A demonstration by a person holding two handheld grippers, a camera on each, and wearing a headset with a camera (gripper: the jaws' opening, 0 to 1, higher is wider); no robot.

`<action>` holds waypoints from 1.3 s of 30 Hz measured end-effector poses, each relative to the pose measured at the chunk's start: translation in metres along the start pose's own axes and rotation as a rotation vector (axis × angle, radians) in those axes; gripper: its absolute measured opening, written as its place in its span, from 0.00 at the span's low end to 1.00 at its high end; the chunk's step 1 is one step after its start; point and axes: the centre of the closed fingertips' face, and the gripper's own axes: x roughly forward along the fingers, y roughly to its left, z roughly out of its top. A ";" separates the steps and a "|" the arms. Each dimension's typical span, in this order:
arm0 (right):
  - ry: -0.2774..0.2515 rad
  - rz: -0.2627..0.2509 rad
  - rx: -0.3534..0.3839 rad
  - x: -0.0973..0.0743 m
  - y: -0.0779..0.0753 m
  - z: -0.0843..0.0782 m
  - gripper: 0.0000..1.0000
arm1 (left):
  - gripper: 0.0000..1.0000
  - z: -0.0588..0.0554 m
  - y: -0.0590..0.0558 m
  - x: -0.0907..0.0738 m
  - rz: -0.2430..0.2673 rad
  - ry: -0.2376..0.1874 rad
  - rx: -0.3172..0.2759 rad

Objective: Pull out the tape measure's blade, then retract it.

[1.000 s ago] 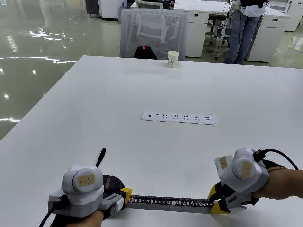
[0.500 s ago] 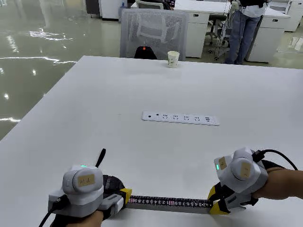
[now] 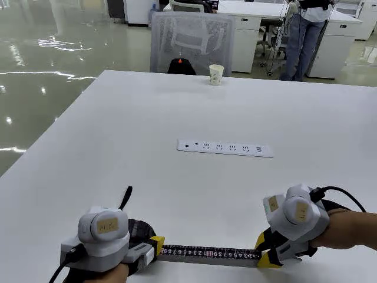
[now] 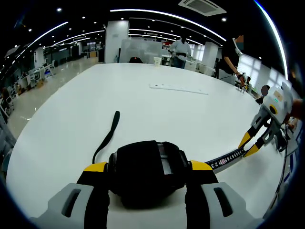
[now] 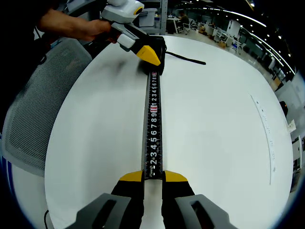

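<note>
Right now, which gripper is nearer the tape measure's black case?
Left. The left gripper is shut around the case; the right gripper sits at the other end of the extended blade, pinching its tip.

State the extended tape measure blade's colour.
The flat metal blade is black with white numerals; right gripper view.

White table (image 3: 118, 147), power strip (image 3: 224, 147), paper cup (image 3: 216, 74), mesh chair (image 3: 191, 41)

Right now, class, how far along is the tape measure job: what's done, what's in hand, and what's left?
Done: the blade lies pulled out along the table. In hand: the left gripper clamps the case, and the right gripper pinches the blade's tip. Left: retracting the blade into the case.
</note>
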 end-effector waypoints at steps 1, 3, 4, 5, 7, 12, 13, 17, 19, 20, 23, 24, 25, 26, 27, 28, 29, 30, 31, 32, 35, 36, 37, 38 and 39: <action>0.000 0.001 -0.001 0.000 0.000 0.001 0.10 | 0.59 0.000 0.000 0.000 0.000 0.000 0.000; -0.002 0.001 -0.001 0.001 0.000 0.002 0.10 | 0.59 0.000 0.000 0.000 -0.001 0.001 0.001; -0.002 0.002 -0.001 0.001 0.000 0.003 0.10 | 0.59 0.000 0.000 0.000 -0.001 0.001 0.001; -0.003 0.003 -0.001 0.002 0.000 0.004 0.10 | 0.59 0.000 0.000 0.000 -0.002 0.001 0.001; -0.005 0.003 -0.002 0.002 0.000 0.005 0.10 | 0.59 0.000 0.000 0.000 -0.001 0.001 0.001; -0.009 0.004 -0.004 0.004 0.000 0.009 0.10 | 0.59 0.000 0.000 0.000 -0.004 0.002 0.001; -0.010 0.004 -0.005 0.005 0.000 0.010 0.10 | 0.59 0.000 0.000 0.000 -0.003 0.002 0.001; -0.011 0.004 -0.004 0.005 -0.001 0.012 0.10 | 0.59 0.000 0.000 -0.001 -0.003 0.002 0.000; -0.013 0.003 -0.005 0.006 -0.001 0.013 0.10 | 0.59 0.000 0.000 -0.001 -0.003 0.003 -0.001; -0.014 0.004 -0.004 0.006 -0.001 0.014 0.10 | 0.59 0.000 0.000 -0.001 -0.003 0.003 -0.001; -0.016 0.004 -0.006 0.007 -0.001 0.016 0.10 | 0.59 0.000 0.000 -0.001 -0.004 0.002 -0.002; -0.017 0.004 -0.007 0.007 -0.002 0.017 0.10 | 0.59 0.000 0.000 -0.001 -0.004 0.003 -0.002; -0.017 0.004 -0.007 0.007 -0.002 0.017 0.10 | 0.59 0.000 0.000 -0.001 -0.004 0.003 -0.002; -0.018 0.005 -0.007 0.008 -0.002 0.018 0.10 | 0.59 0.000 0.000 -0.001 -0.005 0.003 -0.002; -0.019 0.006 -0.006 0.008 -0.002 0.019 0.10 | 0.59 0.000 0.000 -0.001 -0.005 0.003 -0.002; -0.020 0.006 -0.007 0.009 -0.002 0.020 0.10 | 0.59 0.000 0.001 -0.001 -0.005 0.003 -0.002; -0.020 0.006 -0.008 0.009 -0.002 0.021 0.10 | 0.59 0.000 0.001 -0.001 -0.005 0.003 -0.002; -0.021 0.006 -0.008 0.009 -0.002 0.021 0.10 | 0.59 0.000 0.001 -0.001 -0.005 0.003 -0.003; -0.022 0.006 -0.007 0.010 -0.002 0.022 0.10 | 0.59 0.000 0.001 -0.001 -0.004 0.003 -0.002; -0.022 0.006 -0.007 0.010 -0.002 0.023 0.10 | 0.59 0.000 0.001 -0.001 -0.005 0.003 -0.003; -0.026 0.007 -0.007 0.011 -0.002 0.026 0.10 | 0.59 0.000 0.001 -0.001 -0.006 0.004 -0.003; -0.027 0.006 -0.007 0.011 -0.002 0.027 0.10 | 0.59 0.000 0.001 -0.001 -0.006 0.004 -0.003; -0.028 0.006 -0.007 0.012 -0.003 0.027 0.10 | 0.59 0.000 0.001 -0.001 -0.006 0.004 -0.004; -0.029 0.007 -0.006 0.012 -0.003 0.028 0.10 | 0.59 0.000 0.001 -0.001 -0.006 0.004 -0.003; -0.030 0.007 -0.007 0.013 -0.003 0.029 0.10 | 0.59 0.000 0.001 -0.001 -0.006 0.004 -0.004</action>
